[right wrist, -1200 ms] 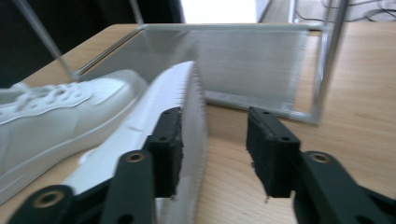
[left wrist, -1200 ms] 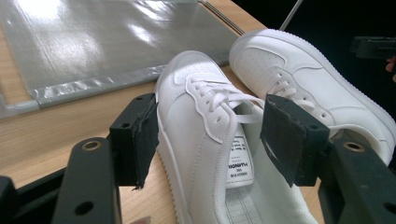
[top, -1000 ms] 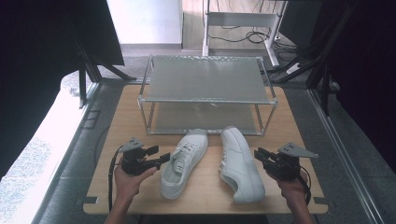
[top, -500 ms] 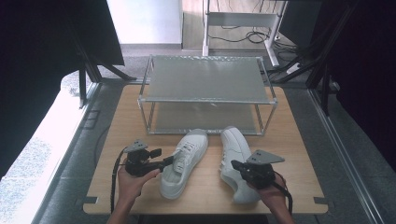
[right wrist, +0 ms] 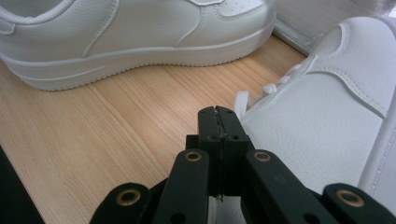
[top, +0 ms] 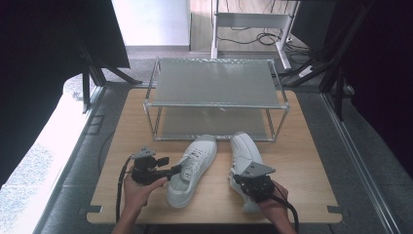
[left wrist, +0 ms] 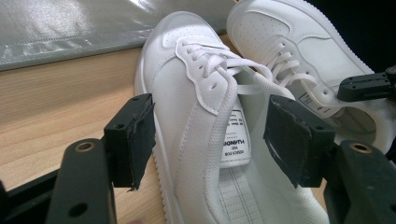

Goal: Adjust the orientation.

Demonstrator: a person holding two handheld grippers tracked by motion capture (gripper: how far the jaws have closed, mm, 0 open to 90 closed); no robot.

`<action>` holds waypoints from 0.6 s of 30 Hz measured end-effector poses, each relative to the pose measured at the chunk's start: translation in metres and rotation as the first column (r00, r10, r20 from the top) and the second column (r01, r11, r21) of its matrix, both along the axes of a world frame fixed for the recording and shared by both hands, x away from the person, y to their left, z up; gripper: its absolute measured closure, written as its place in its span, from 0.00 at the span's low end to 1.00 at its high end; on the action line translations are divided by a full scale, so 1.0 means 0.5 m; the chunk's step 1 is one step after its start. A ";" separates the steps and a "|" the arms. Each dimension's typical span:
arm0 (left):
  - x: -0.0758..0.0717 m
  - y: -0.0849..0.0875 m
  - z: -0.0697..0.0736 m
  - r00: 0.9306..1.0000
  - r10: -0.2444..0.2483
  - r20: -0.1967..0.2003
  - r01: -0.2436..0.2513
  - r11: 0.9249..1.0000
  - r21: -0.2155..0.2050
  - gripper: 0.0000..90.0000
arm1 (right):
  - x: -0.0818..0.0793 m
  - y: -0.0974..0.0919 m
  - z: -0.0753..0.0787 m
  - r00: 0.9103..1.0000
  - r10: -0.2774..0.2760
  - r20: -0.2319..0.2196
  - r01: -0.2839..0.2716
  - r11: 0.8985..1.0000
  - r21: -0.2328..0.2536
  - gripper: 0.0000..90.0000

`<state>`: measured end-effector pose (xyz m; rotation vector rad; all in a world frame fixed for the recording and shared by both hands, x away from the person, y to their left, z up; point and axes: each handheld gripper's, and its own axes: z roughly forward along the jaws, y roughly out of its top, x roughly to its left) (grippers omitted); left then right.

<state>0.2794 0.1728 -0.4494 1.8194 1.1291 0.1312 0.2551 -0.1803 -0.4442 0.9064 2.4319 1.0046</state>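
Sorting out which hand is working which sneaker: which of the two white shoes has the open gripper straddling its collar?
The left shoe, the one angled toward the rack. The left gripper brackets its collar, fingers apart; the right shoe has none.

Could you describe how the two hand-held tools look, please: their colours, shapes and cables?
Both tools are black. The left tool has two blocky jaws faced with dark, rough-edged pads, on arms with brass-coloured rivet holes. The right tool has the same black arms and brass-ringed holes. In the high view it carries a grey three-cornered plate. A black cable trails from the left tool. The forearms show no sleeves.
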 end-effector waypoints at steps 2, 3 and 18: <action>0.000 0.002 0.000 1.000 0.002 0.000 -0.002 1.000 -0.001 0.38 | 0.002 -0.005 0.001 1.000 -0.010 -0.008 0.010 1.000 0.007 1.00; -0.001 0.003 0.000 1.000 0.007 -0.002 -0.007 1.000 -0.003 0.38 | 0.002 -0.005 0.001 1.000 -0.010 -0.008 0.010 1.000 0.007 1.00; -0.001 0.001 -0.005 1.000 0.010 -0.011 -0.010 1.000 -0.003 0.37 | 0.014 -0.102 0.034 0.988 -0.154 0.020 0.152 0.986 0.064 1.00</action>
